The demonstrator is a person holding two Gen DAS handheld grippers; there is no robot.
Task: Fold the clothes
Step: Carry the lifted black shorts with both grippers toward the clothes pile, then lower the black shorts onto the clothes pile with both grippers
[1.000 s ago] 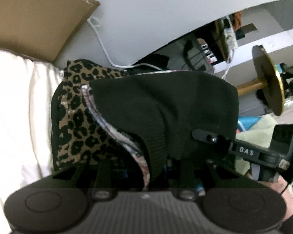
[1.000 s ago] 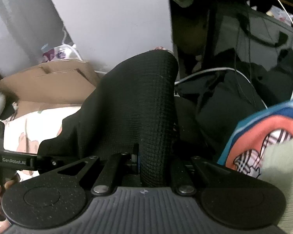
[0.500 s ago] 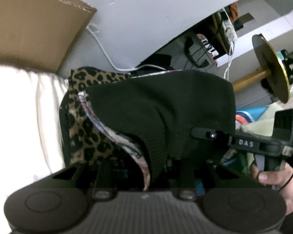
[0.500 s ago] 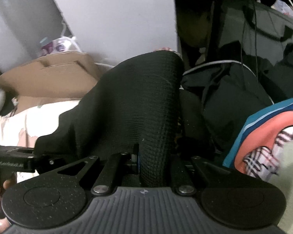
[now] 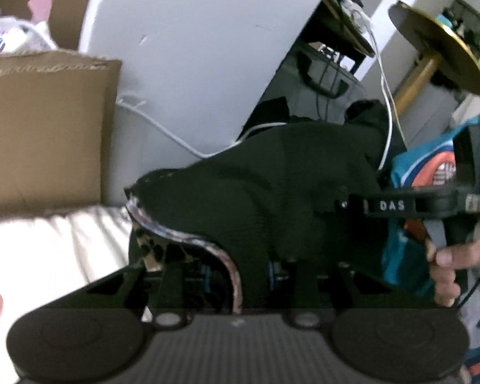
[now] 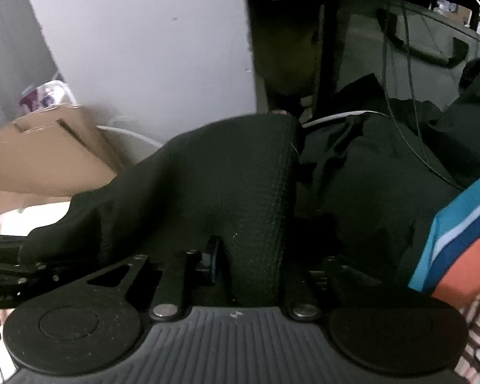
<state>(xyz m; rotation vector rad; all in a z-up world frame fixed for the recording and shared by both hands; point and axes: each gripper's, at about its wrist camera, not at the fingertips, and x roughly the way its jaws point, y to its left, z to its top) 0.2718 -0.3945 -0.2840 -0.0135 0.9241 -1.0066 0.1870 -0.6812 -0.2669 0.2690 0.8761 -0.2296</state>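
Now I see the black knit garment [image 6: 240,185] draped between my right gripper [image 6: 240,256] jaws — just been opening, one pad clear; my left gripper [image 5: 236,275] grips its patterned hem — above the bed.

Black knit garment [image 5: 272,192], leopard-print lining [image 5: 150,249] tan with black spots, pale shiny trim along its edge; brown cardboard box [image 5: 44,134]; white bedding [image 5: 54,256]; grey-white wall [image 5: 192,48]; white cable [image 5: 163,128]; gold disc [image 5: 444,51] on a gold stem; teal cloth [image 6: 464,224] with orange, blue and pale stripes; black grippers, one lettered DAS in white.
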